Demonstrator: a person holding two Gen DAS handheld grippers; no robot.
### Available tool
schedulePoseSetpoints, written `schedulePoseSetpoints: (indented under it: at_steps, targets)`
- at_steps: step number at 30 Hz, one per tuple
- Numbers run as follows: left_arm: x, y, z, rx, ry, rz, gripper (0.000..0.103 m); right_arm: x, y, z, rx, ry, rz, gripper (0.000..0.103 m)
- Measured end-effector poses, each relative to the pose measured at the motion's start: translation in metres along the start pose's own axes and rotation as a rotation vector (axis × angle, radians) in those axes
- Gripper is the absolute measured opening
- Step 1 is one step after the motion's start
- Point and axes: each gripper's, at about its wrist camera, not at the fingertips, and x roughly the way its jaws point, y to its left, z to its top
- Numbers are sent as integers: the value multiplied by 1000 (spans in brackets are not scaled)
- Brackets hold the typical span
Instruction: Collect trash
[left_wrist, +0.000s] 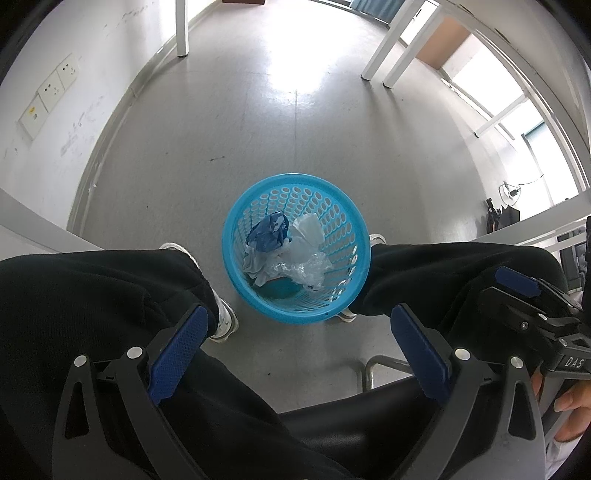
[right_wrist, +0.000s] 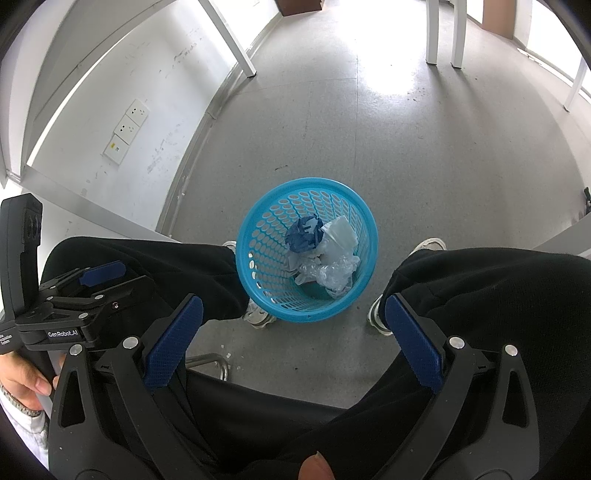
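A blue mesh wastebasket (left_wrist: 229, 236) (right_wrist: 242, 236) stands on the grey floor between a seated person's shoes. It holds a crumpled dark blue wrapper (left_wrist: 267, 232) (right_wrist: 304, 234), a white crumpled sheet (left_wrist: 308, 229) (right_wrist: 340, 232) and clear plastic film (left_wrist: 310, 266) (right_wrist: 332, 275). My left gripper (left_wrist: 299, 317) hangs open above the person's lap, nothing between its blue pads. My right gripper (right_wrist: 293, 308) is open and empty too, at about the same height. Each gripper shows at the other view's edge: the right gripper (left_wrist: 524, 295) and the left gripper (right_wrist: 99, 280).
Black-trousered legs (left_wrist: 110, 288) (right_wrist: 480, 288) flank the basket, with white shoes (left_wrist: 225, 321) (right_wrist: 380, 317) touching or nearly touching it. A metal chair bar (left_wrist: 369, 369) sits below. White table legs (left_wrist: 181, 29) (right_wrist: 243, 55) stand farther off. A wall with sockets (left_wrist: 55, 85) is on the left.
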Motion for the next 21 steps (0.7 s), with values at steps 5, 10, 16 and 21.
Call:
schedulePoseSetpoints:
  at_steps: [5, 10, 16, 21]
  targets:
    - [0, 0, 0, -1, 1, 0, 97, 0, 0, 0, 0, 1, -1, 95]
    - [1, 1, 1, -2, 2, 1, 97, 1, 1, 0, 2, 1, 2, 95]
    - [3, 1, -3, -8, 14, -7, 97, 1, 1, 0, 3, 1, 2, 95]
    - [4, 2, -3, -11, 18, -4, 97, 1, 0, 0, 3, 1, 2, 95]
